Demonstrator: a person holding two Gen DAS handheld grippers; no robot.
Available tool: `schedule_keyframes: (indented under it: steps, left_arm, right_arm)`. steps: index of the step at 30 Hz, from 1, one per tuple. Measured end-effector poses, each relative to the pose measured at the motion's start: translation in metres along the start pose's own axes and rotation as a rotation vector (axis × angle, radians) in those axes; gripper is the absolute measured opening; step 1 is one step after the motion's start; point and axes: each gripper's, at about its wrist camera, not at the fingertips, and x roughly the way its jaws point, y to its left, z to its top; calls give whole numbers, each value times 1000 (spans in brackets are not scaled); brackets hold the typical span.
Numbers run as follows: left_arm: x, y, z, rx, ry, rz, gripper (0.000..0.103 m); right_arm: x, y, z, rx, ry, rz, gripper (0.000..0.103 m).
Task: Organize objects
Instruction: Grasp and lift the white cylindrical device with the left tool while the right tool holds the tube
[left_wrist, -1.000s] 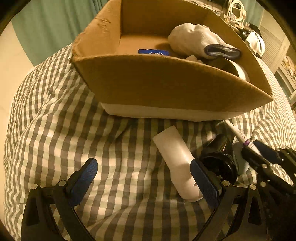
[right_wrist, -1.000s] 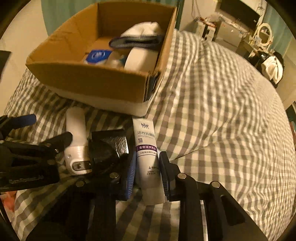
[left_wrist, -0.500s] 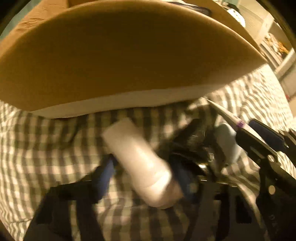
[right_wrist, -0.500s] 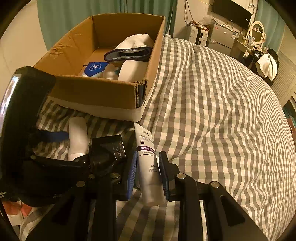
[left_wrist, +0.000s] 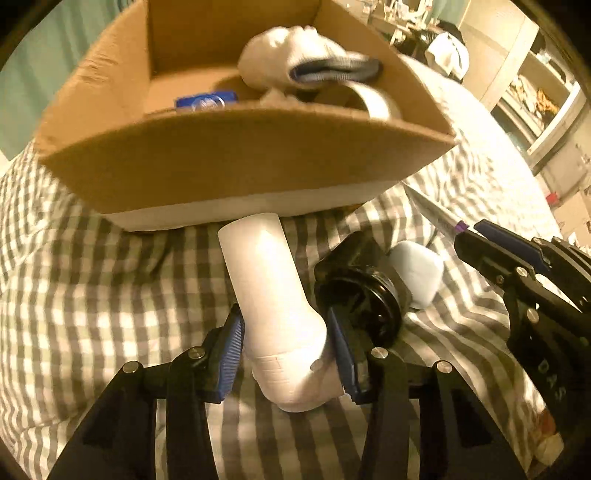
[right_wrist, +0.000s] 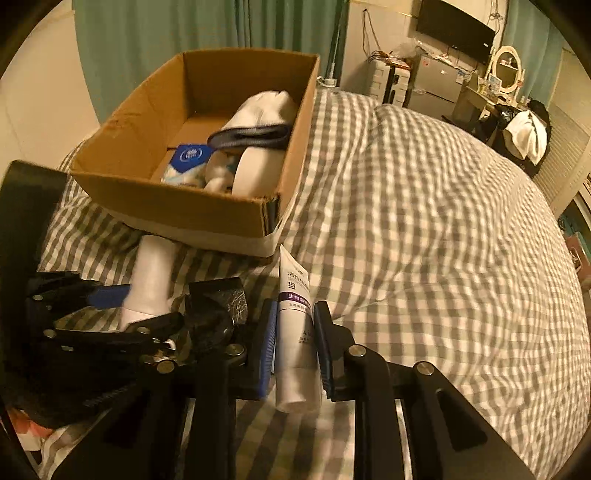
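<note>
My left gripper (left_wrist: 286, 345) is shut on a white bottle (left_wrist: 273, 295) just in front of the cardboard box (left_wrist: 240, 162); the bottle also shows in the right wrist view (right_wrist: 151, 277). My right gripper (right_wrist: 294, 349) is shut on a white tube with a purple band (right_wrist: 295, 332) and holds it off the checked bedspread (right_wrist: 424, 258). The box (right_wrist: 177, 206) holds a white sock (right_wrist: 264, 110), a blue packet (right_wrist: 190, 157) and a roll of tape (right_wrist: 255, 171). The right gripper appears at the right of the left wrist view (left_wrist: 524, 266).
A black jar (left_wrist: 364, 295) and a pale blue pad (left_wrist: 417, 271) lie between the two grippers. The jar also shows in the right wrist view (right_wrist: 216, 310). Furniture and a mirror (right_wrist: 508, 70) stand beyond the bed.
My left gripper has closed on the white bottle and pulled back from the box. My right gripper has lifted the tube a little higher off the bedspread.
</note>
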Motion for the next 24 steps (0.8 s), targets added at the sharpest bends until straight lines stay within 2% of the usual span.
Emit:
schedule_keyframes:
  steps: [6, 8, 10, 17, 24]
  left_arm:
    - [-35, 2, -11, -3, -61, 14, 46]
    - [-55, 19, -14, -7, -79, 23, 46]
    - [-65, 35, -9, -16, -96, 28, 46]
    - [-96, 53, 3, -38, -167, 45, 46]
    - [-137, 60, 8, -27, -251, 73, 46]
  right_arm:
    - [-25, 2, -1, 18, -25, 7, 19]
    - [-36, 8, -1, 12, -39, 4, 19]
    - [-46, 11, -2, 5, -51, 0, 19]
    - [-89, 35, 2, -26, -115, 0, 19]
    - [-123, 55, 9, -57, -176, 3, 19]
